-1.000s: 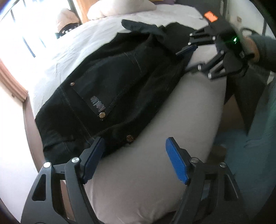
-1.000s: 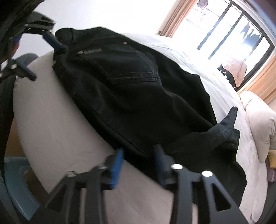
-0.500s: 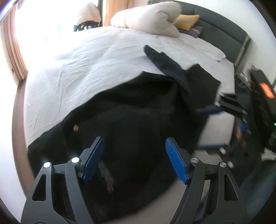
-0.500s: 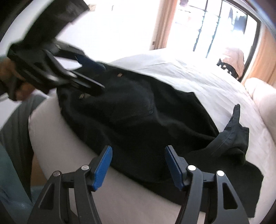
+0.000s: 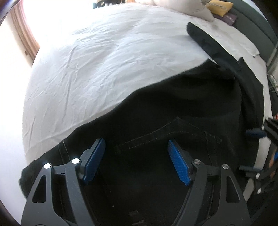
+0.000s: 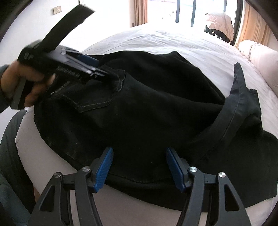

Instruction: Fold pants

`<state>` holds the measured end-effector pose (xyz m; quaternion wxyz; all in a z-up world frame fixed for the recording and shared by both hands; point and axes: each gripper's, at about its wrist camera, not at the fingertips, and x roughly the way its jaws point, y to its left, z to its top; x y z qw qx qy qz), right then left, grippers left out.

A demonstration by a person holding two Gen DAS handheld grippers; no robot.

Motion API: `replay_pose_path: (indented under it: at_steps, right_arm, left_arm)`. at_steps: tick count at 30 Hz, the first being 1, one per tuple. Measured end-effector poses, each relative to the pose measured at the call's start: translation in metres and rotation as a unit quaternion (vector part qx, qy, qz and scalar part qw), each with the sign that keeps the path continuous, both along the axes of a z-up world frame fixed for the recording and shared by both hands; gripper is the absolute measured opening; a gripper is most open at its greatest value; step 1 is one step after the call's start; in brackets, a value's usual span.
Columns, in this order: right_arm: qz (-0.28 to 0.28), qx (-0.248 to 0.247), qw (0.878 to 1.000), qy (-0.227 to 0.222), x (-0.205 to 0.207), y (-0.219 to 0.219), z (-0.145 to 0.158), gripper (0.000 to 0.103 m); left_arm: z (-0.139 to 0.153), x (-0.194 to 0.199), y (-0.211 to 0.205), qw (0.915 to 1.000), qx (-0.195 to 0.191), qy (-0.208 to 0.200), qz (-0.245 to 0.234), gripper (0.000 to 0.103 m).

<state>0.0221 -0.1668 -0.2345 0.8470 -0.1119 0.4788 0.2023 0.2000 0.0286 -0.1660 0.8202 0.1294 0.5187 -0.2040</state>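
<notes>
Your black pants (image 6: 156,111) lie on the white bed sheet (image 5: 104,69), bunched along the near edge of the bed, with a stitched back pocket (image 6: 97,93) facing up. One leg is folded back over the rest, its hemmed cuff (image 6: 238,83) pointing up toward the pillows, and from your left wrist camera that same dark strip runs away to the upper right.

Your left gripper (image 5: 137,161) hangs just over the pocket area of the pants, its blue pads (image 5: 94,161) spread wide apart with nothing pinched between them; the cloth under them lies flat. From the right wrist camera you see this gripper (image 6: 102,72) blurred, gripped in your left hand (image 6: 26,85), with its tips over the top edge of the pocket.

Your right gripper (image 6: 139,166) sits over the near hem of the folded pants, close to the bare sheet at the bed's edge. Its jaws are parted, the blue pads (image 6: 102,170) standing clear on either side of the fabric without pressing on it.

A pillow (image 5: 182,7) and a yellow cushion (image 5: 219,7) rest at the head of the bed, and a curtained window (image 6: 191,12) glows beyond the far side
</notes>
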Motion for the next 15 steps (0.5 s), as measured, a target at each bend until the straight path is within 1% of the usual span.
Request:
replay_pose_path:
  at_steps: [1, 2, 3, 4, 5, 6, 7, 8, 9, 11, 13, 15]
  right_arm:
    - [-0.001, 0.012, 1.0, -0.004, -0.002, -0.004, 0.006, 0.066]
    - [-0.004, 0.026, 1.0, -0.01, -0.003, -0.009, 0.012, 0.066]
    - [-0.012, 0.04, 0.999, -0.016, -0.005, -0.015, 0.018, 0.066]
    - [-0.025, 0.059, 0.998, -0.02, -0.005, -0.024, 0.026, 0.066]
    - [-0.039, 0.078, 0.996, -0.023, -0.004, -0.035, 0.033, 0.066]
    - [-0.049, 0.09, 0.994, -0.025, -0.003, -0.043, 0.038, 0.066]
    - [-0.066, 0.104, 0.992, -0.028, -0.001, -0.054, 0.044, 0.066]
    - [-0.076, 0.111, 0.99, -0.032, 0.001, -0.062, 0.05, 0.066]
    - [-0.083, 0.119, 0.989, -0.034, 0.002, -0.07, 0.054, 0.066]
    - [-0.095, 0.13, 0.986, -0.038, 0.007, -0.082, 0.062, 0.066]
    - [-0.11, 0.135, 0.984, -0.047, 0.018, -0.099, 0.069, 0.066]
    - [-0.122, 0.138, 0.981, -0.055, 0.025, -0.113, 0.076, 0.066]
  left_arm:
    - [0.011, -0.001, -0.004, 1.0, -0.004, -0.006, 0.002, 0.074]
    - [0.03, -0.005, -0.009, 0.9993, -0.031, -0.019, -0.011, 0.074]
    - [0.042, -0.006, -0.016, 0.998, -0.05, -0.029, -0.028, 0.075]
    - [0.056, -0.008, -0.024, 0.9957, -0.065, -0.044, -0.05, 0.079]
    - [0.071, -0.009, -0.038, 0.9916, -0.069, -0.072, -0.082, 0.093]
    - [0.077, -0.009, -0.048, 0.9885, -0.063, -0.092, -0.102, 0.099]
    - [0.081, -0.009, -0.059, 0.9842, -0.055, -0.114, -0.124, 0.102]
    - [0.081, -0.006, -0.071, 0.9794, -0.043, -0.13, -0.148, 0.102]
    - [0.074, 0.002, -0.083, 0.9767, -0.025, -0.131, -0.168, 0.102]
    - [0.059, 0.018, -0.101, 0.9777, -0.007, -0.104, -0.182, 0.102]
    - [0.05, 0.028, -0.105, 0.9771, -0.005, -0.086, -0.195, 0.102]
    - [0.036, 0.035, -0.11, 0.9743, 0.004, -0.073, -0.213, 0.102]
